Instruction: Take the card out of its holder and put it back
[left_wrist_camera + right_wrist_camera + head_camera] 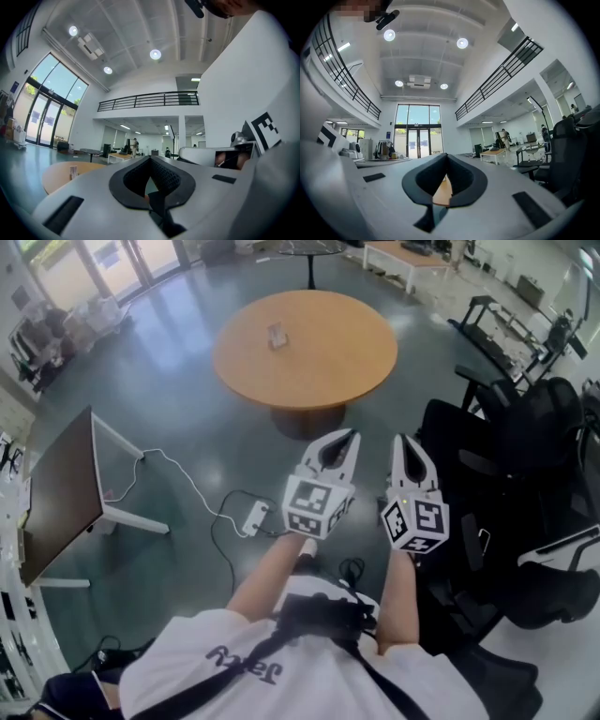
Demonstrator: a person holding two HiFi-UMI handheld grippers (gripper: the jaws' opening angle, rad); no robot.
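Approach step: left gripper point(349, 439) and right gripper point(399, 441), fingers closed and empty, are well short of the card holder point(277, 335) on the round tabletop point(333, 367); next they must reach it

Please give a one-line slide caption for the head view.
A person aims the left hand-held gripper and right hand-held gripper, both shut, at a round table bearing a card holder.

Left hand-held gripper point(349, 439) — matt plastic; table point(323, 357) smooth wood; floor point(178, 362) glossy.
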